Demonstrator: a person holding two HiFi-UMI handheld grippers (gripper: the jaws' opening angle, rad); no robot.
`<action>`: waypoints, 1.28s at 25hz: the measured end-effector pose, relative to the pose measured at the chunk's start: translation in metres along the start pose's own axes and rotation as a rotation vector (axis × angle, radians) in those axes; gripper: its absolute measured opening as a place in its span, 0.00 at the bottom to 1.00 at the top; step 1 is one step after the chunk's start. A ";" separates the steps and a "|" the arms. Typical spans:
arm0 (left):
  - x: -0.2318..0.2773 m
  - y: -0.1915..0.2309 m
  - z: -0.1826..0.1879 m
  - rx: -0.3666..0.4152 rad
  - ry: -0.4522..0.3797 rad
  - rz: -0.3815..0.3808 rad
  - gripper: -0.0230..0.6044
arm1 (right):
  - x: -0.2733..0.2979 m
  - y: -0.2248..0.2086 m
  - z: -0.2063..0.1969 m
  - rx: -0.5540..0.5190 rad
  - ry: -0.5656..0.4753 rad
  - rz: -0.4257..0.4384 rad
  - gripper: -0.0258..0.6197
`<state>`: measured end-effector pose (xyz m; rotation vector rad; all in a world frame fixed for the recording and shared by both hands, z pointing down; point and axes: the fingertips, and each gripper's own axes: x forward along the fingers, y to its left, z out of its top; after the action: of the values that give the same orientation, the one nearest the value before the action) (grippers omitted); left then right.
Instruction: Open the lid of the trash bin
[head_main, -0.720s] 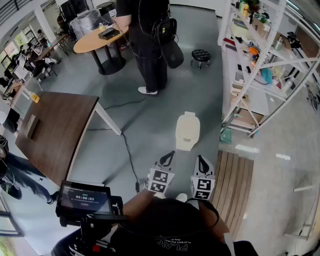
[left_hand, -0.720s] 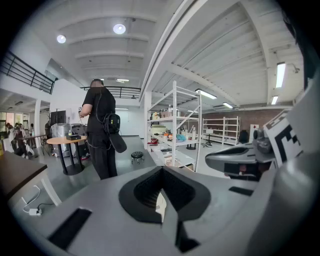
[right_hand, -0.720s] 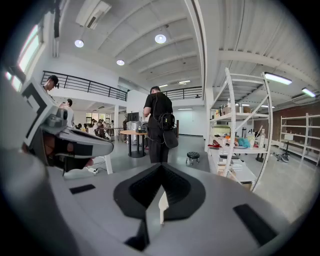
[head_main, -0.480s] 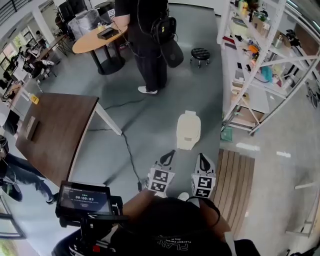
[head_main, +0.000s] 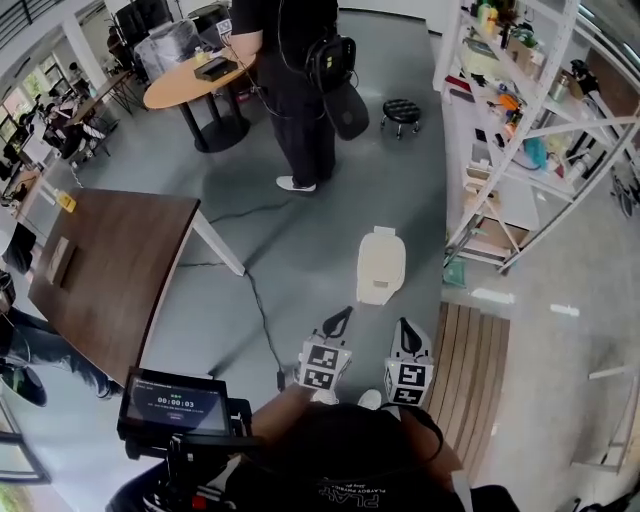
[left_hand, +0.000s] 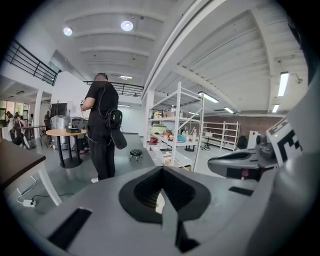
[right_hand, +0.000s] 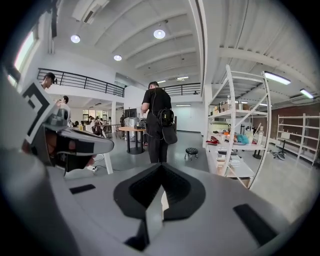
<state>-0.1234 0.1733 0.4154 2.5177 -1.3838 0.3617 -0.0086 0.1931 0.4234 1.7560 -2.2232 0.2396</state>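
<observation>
The trash bin (head_main: 381, 266) is a small cream bin with its lid down. It stands on the grey floor ahead of me in the head view. My left gripper (head_main: 339, 319) and right gripper (head_main: 403, 328) are held side by side just short of the bin and above the floor, both pointing towards it. Neither touches the bin. In the left gripper view the left gripper (left_hand: 161, 170) has its jaws closed to a point with nothing between them. The right gripper (right_hand: 161, 166) looks the same in the right gripper view. Only a cream sliver of the bin shows under each pair of jaws.
A person in black (head_main: 300, 70) stands beyond the bin, near a round table (head_main: 195, 80) and a small black stool (head_main: 402, 108). White metal shelving (head_main: 520, 130) runs along the right. A brown table (head_main: 105, 265) stands at the left. A cable (head_main: 262, 320) lies on the floor and a slatted wooden pallet (head_main: 478, 370) at the right.
The bin and both grippers sit slightly lower in the head view than before. The grippers keep the same pose, side by side. The bin's lid has not moved.
</observation>
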 end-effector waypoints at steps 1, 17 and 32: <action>-0.001 0.004 -0.001 -0.001 -0.001 -0.002 0.03 | 0.002 0.005 0.000 0.000 0.004 0.001 0.04; 0.012 0.042 -0.006 0.028 0.045 -0.048 0.03 | 0.036 0.029 0.009 0.073 0.021 -0.011 0.04; 0.097 0.039 0.025 0.013 0.062 -0.032 0.03 | 0.099 -0.036 0.024 0.066 0.032 0.025 0.04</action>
<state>-0.1036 0.0680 0.4280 2.5133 -1.3204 0.4402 0.0021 0.0860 0.4319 1.7463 -2.2400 0.3482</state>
